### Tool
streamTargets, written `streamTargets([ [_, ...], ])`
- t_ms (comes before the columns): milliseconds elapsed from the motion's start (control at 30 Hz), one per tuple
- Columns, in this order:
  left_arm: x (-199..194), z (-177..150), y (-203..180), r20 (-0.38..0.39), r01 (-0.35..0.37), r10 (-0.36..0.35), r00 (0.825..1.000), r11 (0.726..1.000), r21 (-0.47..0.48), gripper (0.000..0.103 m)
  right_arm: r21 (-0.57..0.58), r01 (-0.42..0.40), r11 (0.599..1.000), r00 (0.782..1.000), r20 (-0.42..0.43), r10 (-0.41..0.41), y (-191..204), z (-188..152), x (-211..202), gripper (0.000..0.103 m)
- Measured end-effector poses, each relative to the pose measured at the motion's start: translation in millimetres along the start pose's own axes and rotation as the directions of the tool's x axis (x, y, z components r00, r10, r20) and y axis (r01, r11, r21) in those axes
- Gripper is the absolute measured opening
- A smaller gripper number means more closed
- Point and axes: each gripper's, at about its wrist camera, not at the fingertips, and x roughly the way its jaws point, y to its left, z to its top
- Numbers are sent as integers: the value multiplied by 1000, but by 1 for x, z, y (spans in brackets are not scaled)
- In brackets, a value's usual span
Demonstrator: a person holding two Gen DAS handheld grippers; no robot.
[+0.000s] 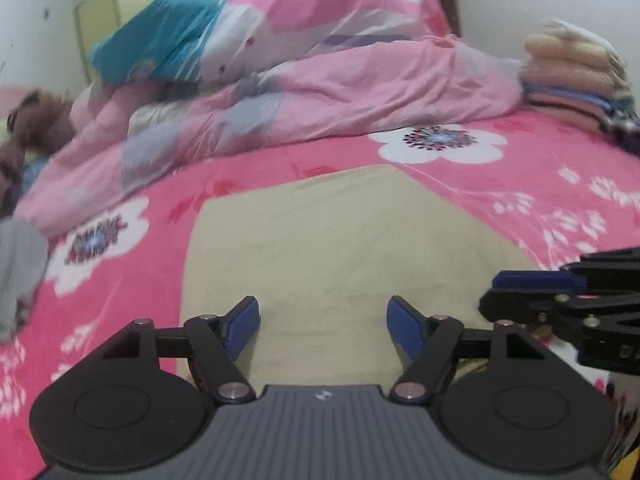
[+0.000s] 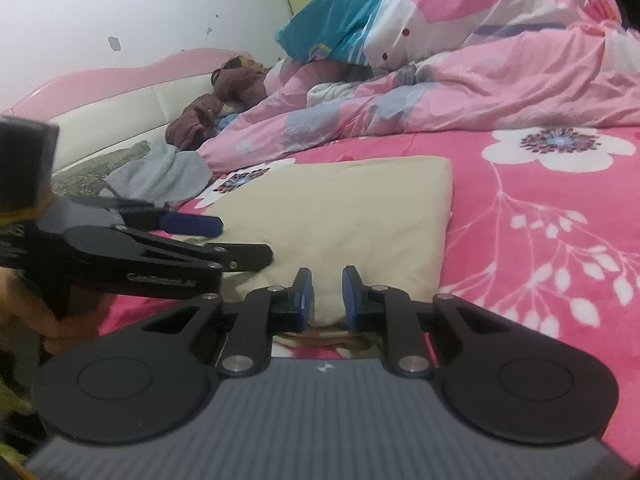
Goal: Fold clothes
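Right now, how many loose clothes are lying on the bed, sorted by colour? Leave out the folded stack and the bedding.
Beige: 1, the beige garment lying flat in front of both grippers
Grey: 1, the grey garment crumpled near the headboard
Brown: 1, the brown garment bunched by the pink duvet
Total: 3

Folded beige garment (image 1: 344, 240) flat on bedsheet (image 1: 520, 184)

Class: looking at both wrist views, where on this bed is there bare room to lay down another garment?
Free: the pink floral sheet right of the beige folded garment, up to the pink duvet. Crowded: the headboard side, with a grey garment and brown clothes, and the folded stack at the far right.
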Motion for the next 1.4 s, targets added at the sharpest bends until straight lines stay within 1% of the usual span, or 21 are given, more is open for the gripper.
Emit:
streamTargets([
  [100, 3, 3, 4, -28, -2, 1, 1000, 999, -36, 75, 5, -10, 1000, 1000, 10, 10, -3, 14, -5, 20],
  [233, 3, 4, 3, -46, -11, 9, 999, 999, -46, 76, -37, 42, 998, 999, -8, -43, -2, 24, 0, 21],
  [333, 4, 5, 2, -58, -15, 12, 998, 999, -50, 77, -54, 70, 996, 996, -59, -73, -3, 20, 13, 21],
  [433, 4, 6, 1, -65, -19, 16, 998, 999, -50, 77, -66, 75, 995, 995, -60, -79, -2, 18, 14, 21],
  [467, 4, 7, 1, -68, -20, 17, 998, 999, -51, 77, -41, 73, 996, 995, -62, -76, -5, 20, 15, 25],
  [500, 5, 7, 1, -70, -22, 18, 997, 998, -52, 77, 8, 70, 998, 995, -68, -69, -13, 22, 16, 32],
  [533, 5, 8, 1, -72, -23, 19, 997, 998, -54, 78, 57, 66, 996, 995, -74, -61, -20, 25, 17, 37],
  [567, 5, 8, 1, -74, -25, 21, 997, 998, -56, 78, 106, 62, 992, 995, -79, -54, -28, 28, 18, 48],
  [600, 5, 8, 1, -76, -27, 23, 997, 998, -58, 78, 155, 59, 986, 995, -84, -46, -35, 31, 19, 51],
  [633, 5, 8, 0, -77, -29, 25, 997, 998, -59, 78, 203, 55, 978, 995, -89, -38, -43, 34, 20, 52],
  [700, 5, 9, -1, -79, -35, 30, 996, 998, -59, 78, 298, 49, 953, 995, -97, -21, -58, 39, 23, 59],
  [733, 5, 9, -1, -81, -38, 33, 996, 998, -59, 78, 345, 46, 937, 995, -100, -12, -65, 42, 24, 60],
  [800, 5, 9, -2, -85, -42, 37, 996, 997, -59, 79, 443, 48, 895, 987, -158, 26, -81, 42, 35, 61],
  [833, 5, 10, -2, -87, -43, 38, 995, 997, -59, 79, 469, 47, 882, 984, -176, 41, -85, 42, 40, 62],
  [1000, 6, 11, -3, -96, -50, 44, 994, 997, -56, 79, 504, 30, 863, 978, -195, 80, -89, 46, 57, 69],
  [1267, 6, 11, -5, -99, -64, 58, 993, 996, -59, 80, 558, 4, 830, 965, -221, 143, -95, 51, 83, 72],
  [1333, 3, 12, -1, -93, -49, 42, 995, 996, -75, 80, 572, -1, 820, 961, -227, 159, -97, 53, 89, 74],
  [1400, -6, 13, 13, -63, -4, -4, 998, 992, -127, 80, 569, -10, 822, 957, -234, 174, -97, 53, 89, 76],
])
